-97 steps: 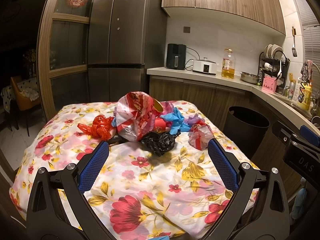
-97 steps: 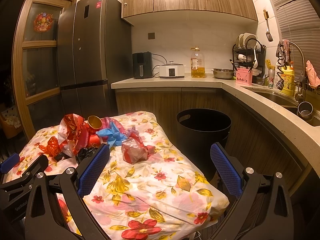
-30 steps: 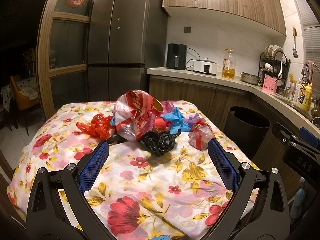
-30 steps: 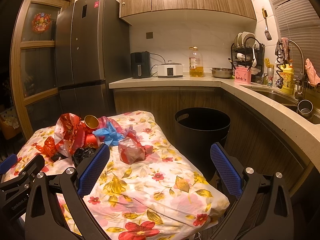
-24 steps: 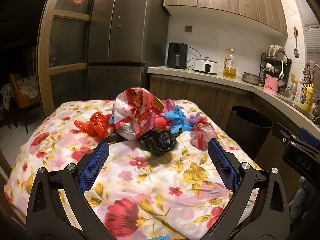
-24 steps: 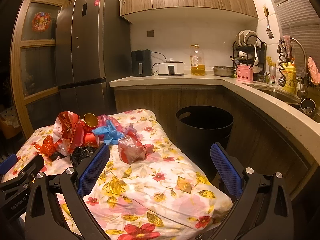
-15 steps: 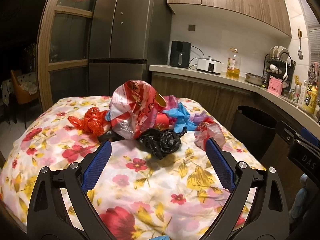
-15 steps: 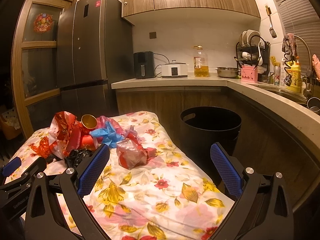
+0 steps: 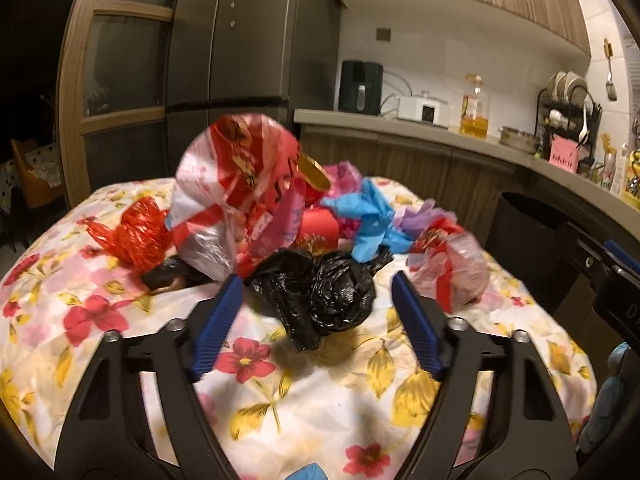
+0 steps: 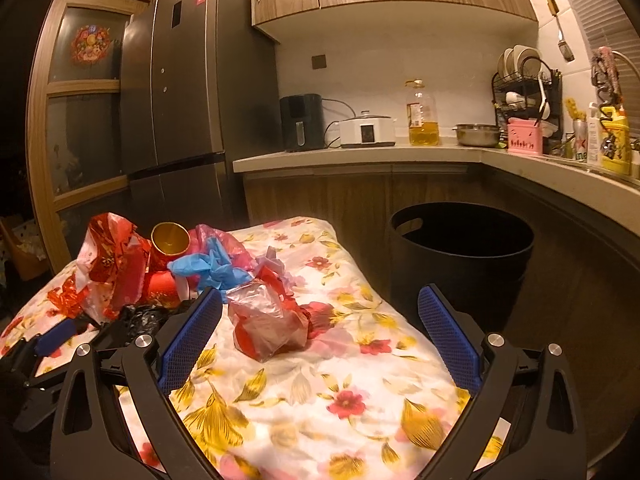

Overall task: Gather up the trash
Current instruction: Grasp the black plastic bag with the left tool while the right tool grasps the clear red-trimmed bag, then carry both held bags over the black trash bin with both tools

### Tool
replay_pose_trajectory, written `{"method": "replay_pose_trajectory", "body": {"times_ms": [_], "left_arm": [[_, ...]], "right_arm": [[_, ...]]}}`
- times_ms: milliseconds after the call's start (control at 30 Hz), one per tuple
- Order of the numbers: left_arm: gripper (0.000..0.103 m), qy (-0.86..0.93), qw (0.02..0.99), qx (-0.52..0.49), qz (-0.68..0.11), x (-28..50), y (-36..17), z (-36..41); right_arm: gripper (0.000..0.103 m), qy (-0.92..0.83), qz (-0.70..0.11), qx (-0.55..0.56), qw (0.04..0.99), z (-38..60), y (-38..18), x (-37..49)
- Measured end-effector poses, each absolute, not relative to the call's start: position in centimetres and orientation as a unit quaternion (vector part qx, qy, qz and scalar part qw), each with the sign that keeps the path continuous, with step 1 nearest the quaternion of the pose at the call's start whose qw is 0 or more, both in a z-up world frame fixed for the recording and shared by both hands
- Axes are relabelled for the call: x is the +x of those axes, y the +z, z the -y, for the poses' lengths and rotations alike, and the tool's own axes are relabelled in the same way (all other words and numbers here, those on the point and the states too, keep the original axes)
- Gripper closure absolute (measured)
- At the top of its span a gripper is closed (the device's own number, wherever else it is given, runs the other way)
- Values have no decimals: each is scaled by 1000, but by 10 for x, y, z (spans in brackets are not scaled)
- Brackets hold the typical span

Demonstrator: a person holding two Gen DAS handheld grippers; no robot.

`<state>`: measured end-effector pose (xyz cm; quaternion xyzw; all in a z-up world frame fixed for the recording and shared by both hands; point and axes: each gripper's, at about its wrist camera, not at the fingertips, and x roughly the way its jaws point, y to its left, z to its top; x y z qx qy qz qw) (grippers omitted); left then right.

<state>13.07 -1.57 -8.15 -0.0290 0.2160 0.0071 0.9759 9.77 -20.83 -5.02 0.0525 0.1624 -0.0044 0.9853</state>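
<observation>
The trash sits heaped in one clump on the flowered cloth (image 9: 320, 408), likely so each piece can be picked off singly and carried to the bin (image 10: 464, 240) standing off the cloth's right edge. Left gripper (image 9: 316, 320): jaws wide apart, holding nothing, the black bag (image 9: 320, 292) lying between the blue pads and just ahead, not yet touched; red bag (image 9: 136, 236) ahead-left, big printed bag (image 9: 232, 184) behind it. Right gripper (image 10: 320, 336): also spread wide and empty, the clear-red bag (image 10: 268, 324) ahead between its fingers nearer the left pad, apart from both; the bin ahead-right
</observation>
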Motion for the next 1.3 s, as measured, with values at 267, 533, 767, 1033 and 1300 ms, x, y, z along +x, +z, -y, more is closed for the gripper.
{"method": "replay_pose_trajectory", "body": {"times_ms": [267, 533, 767, 1033, 1300], "left_arm": [[52, -5, 963, -43, -265, 161, -103, 10], [75, -27, 954, -55, -294, 176, -116, 9], [84, -39, 953, -61, -295, 174, -117, 8], [88, -40, 955, -60, -287, 155, -111, 8], [90, -46, 959, -59, -272, 134, -98, 9]], "right_arm": [[10, 16, -179, 48, 983, 197, -69, 137], [14, 32, -218, 41, 975, 185, -88, 172], [33, 49, -262, 41, 963, 180, -102, 192], [57, 74, -271, 47, 958, 180, -106, 193], [68, 88, -265, 56, 959, 186, -100, 175]]}}
